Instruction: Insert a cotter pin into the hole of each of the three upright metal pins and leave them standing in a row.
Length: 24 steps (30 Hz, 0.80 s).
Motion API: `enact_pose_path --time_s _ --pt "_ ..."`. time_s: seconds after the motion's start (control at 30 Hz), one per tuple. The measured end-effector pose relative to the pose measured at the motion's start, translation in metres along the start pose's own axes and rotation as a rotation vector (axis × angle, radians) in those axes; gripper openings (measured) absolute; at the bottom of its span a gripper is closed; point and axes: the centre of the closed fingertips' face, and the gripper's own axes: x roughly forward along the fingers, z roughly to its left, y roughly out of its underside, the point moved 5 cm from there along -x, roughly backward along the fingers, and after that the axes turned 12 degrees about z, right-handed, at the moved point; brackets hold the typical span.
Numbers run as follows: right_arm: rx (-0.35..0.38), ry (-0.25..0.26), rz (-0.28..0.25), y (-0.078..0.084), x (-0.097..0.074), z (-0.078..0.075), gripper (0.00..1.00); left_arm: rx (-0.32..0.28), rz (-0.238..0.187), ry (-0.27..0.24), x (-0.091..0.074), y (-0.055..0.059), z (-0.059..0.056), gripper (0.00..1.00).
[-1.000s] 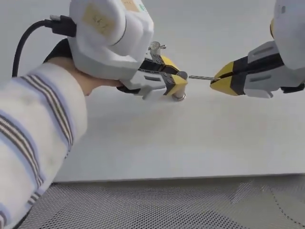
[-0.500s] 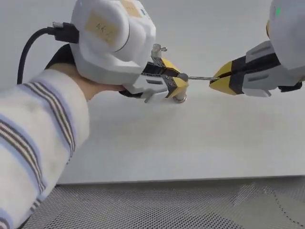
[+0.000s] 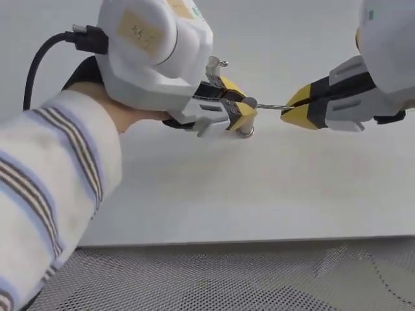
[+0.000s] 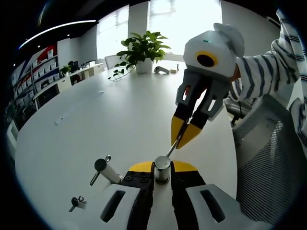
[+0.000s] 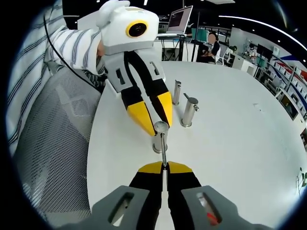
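My left gripper (image 3: 241, 115) is shut on an upright metal pin (image 3: 245, 128) that stands on the white table (image 3: 214, 188). The same pin (image 4: 162, 164) sits between its jaws in the left gripper view. From the right, my right gripper (image 3: 286, 110) is shut on a thin cotter pin (image 3: 269, 106) held level. The cotter pin's tip reaches the top of the metal pin (image 5: 159, 136); whether it has entered the hole is hidden. Two other metal pins (image 5: 190, 111) (image 5: 177, 92) stand just beyond. Each carries a cotter pin in the left gripper view (image 4: 106, 170) (image 4: 78, 202).
The table's front edge (image 3: 214, 243) runs just before me, with a grey mesh chair seat (image 3: 227, 278) below it. A black cable (image 3: 35, 61) trails from the left gripper. At the table's far end stands a potted plant (image 4: 144, 50).
The right gripper has edged a little to the left with the cotter pin, closing on the held metal pin. The left gripper keeps its hold in place.
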Motion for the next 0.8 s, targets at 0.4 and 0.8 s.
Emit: enact_pose_path --time_s 0.4,0.8 --pt "0.012 -0.006 -0.024 -0.012 0.006 0.001 0.0 -0.008 -0.003 0.002 0.0 -0.001 0.0 0.09" --pt "0.004 -0.012 -0.088 -0.022 0.013 0.001 0.0 -0.017 0.0 0.009 0.0 -0.004 -0.004 0.09"
